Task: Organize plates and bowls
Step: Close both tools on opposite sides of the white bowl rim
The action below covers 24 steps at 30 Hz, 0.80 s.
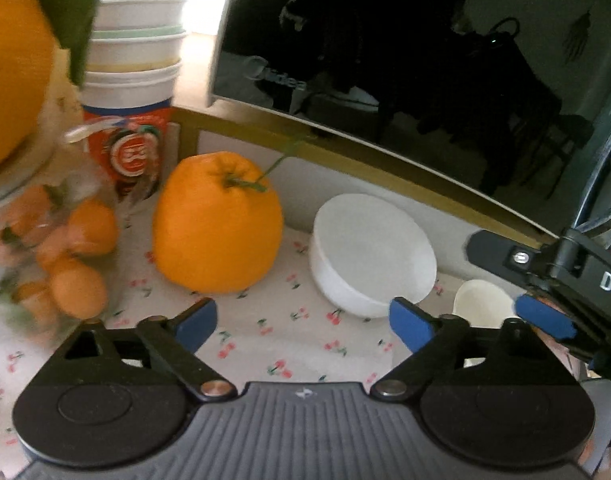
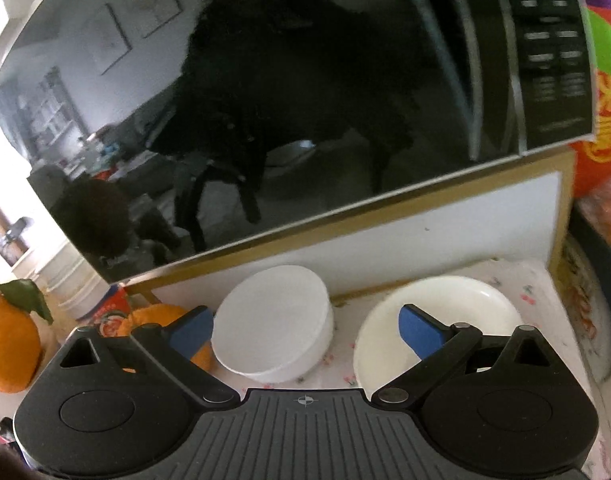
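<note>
A white bowl (image 1: pixel 371 256) sits on the cherry-print cloth (image 1: pixel 281 340) below the microwave, tilted toward me; it also shows in the right wrist view (image 2: pixel 275 330). A second, cream bowl (image 2: pixel 437 320) sits to its right, partly seen in the left wrist view (image 1: pixel 483 304). My left gripper (image 1: pixel 303 322) is open and empty, just in front of the white bowl and the orange. My right gripper (image 2: pixel 305 330) is open, its right finger over the cream bowl and the white bowl between its fingers; it shows from the side in the left wrist view (image 1: pixel 545 316).
A large orange (image 1: pixel 217 224) stands left of the white bowl. A glass jar of small oranges (image 1: pixel 49 248) and a stack of paper bowls and cups (image 1: pixel 133 64) stand at the left. The black microwave (image 2: pixel 305 100) on a gold-edged shelf overhangs the bowls.
</note>
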Each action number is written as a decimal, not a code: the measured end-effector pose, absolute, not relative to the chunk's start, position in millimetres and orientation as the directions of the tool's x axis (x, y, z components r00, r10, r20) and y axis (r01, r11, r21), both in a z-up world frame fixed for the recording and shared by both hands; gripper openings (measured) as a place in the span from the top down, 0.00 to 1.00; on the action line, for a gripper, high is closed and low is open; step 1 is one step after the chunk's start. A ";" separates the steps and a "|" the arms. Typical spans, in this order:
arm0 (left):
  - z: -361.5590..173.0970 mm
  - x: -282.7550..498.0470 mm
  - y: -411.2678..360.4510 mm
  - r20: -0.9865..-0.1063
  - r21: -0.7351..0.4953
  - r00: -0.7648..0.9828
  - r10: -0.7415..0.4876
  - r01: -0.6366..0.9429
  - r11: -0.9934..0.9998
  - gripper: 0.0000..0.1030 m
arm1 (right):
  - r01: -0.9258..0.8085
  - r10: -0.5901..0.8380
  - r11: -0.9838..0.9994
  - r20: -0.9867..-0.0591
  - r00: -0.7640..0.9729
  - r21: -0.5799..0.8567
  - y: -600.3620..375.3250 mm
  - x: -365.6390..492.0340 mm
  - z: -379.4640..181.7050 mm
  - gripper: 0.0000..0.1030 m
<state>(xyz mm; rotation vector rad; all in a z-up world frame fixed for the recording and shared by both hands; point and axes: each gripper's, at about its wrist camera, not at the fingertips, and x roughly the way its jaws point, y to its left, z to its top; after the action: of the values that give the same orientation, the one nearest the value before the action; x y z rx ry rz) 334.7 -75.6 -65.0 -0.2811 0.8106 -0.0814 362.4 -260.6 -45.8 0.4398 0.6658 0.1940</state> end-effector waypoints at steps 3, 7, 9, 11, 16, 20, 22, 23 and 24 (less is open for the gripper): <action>-70.8 337.8 -82.0 -0.685 -0.291 0.701 -0.198 -0.014 0.957 0.28 | -0.043 0.314 0.895 -0.556 0.769 0.445 -255.5 369.5 -51.6 0.13; -76.8 343.8 -86.3 -0.666 -0.310 0.713 -0.218 0.001 0.951 0.43 | -0.036 0.311 0.895 -0.565 0.765 0.444 -253.2 376.6 -59.1 0.43; -79.1 347.4 -87.1 -0.660 -0.320 0.718 -0.222 0.000 0.947 0.49 | -0.031 0.309 0.895 -0.568 0.763 0.445 -253.3 379.1 -62.8 0.53; -81.4 350.1 -87.0 -0.652 -0.333 0.723 -0.229 -0.002 0.943 0.55 | -0.025 0.302 0.897 -0.571 0.764 0.441 -254.2 380.1 -65.4 0.61; -85.0 354.6 -87.7 -0.643 -0.345 0.730 -0.233 -0.004 0.939 0.64 | -0.007 0.293 0.895 -0.576 0.764 0.445 -256.4 382.7 -72.1 0.71; -87.6 354.9 -87.6 -0.640 -0.360 0.728 -0.246 -0.002 0.933 0.76 | 0.003 0.288 0.896 -0.585 0.758 0.445 -259.3 381.4 -76.4 0.80; -89.0 354.3 -88.7 -0.638 -0.358 0.730 -0.246 0.002 0.934 0.79 | 0.004 0.288 0.897 -0.591 0.754 0.443 -259.7 381.3 -78.4 0.84; -88.6 353.5 -89.4 -0.635 -0.353 0.733 -0.243 0.003 0.936 0.80 | 0.007 0.283 0.899 -0.592 0.754 0.439 -260.2 380.7 -78.6 0.85; -87.8 352.5 -89.9 -0.633 -0.350 0.735 -0.242 0.007 0.937 0.80 | 0.009 0.281 0.899 -0.594 0.754 0.437 -260.4 380.2 -79.1 0.86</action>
<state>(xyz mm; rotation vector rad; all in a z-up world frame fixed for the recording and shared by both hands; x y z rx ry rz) 352.5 -89.9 -87.8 -0.3387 0.7356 -0.1395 380.2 -260.4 -79.1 0.4357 0.7059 0.1533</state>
